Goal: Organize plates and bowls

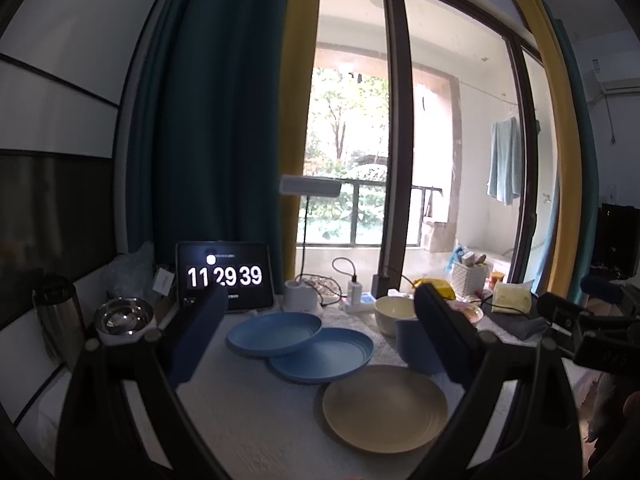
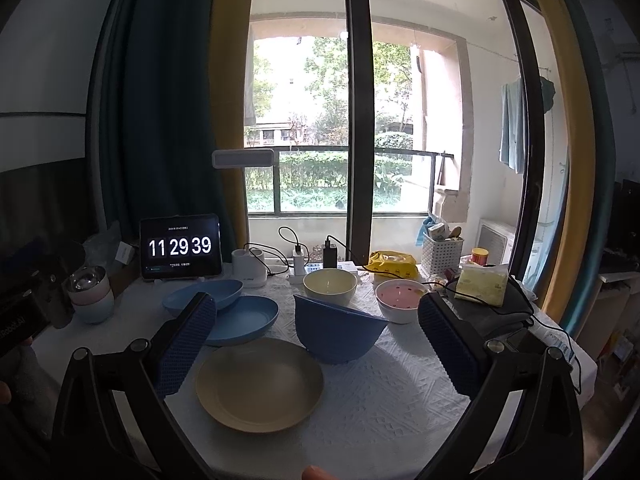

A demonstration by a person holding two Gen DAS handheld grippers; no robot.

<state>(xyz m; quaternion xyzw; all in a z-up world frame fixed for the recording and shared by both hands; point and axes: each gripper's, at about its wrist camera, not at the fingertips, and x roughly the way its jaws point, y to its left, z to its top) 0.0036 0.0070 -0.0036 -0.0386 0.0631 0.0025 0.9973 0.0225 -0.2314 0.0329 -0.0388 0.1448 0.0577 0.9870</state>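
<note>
On the white-clothed table lie two overlapping blue plates (image 1: 276,333) (image 1: 324,356), the far one resting on the near one's rim, and a tan plate (image 1: 384,406) in front of them. A blue bowl (image 2: 336,332) sits tilted beside the tan plate (image 2: 260,384). Behind it stand a cream bowl (image 2: 330,286) and a pink bowl (image 2: 400,298). My left gripper (image 1: 320,336) hangs open above the plates, holding nothing. My right gripper (image 2: 316,340) is open too, its fingers either side of the tan plate and blue bowl, above them.
A tablet clock (image 2: 180,247) leans at the back left beside a white lamp base (image 2: 250,268), chargers and cables (image 2: 298,258). A steel-lined cup (image 2: 90,294) and a thermos (image 1: 56,312) stand left. A yellow packet (image 2: 390,266), white basket (image 2: 442,254) and yellow bag (image 2: 484,284) crowd the back right.
</note>
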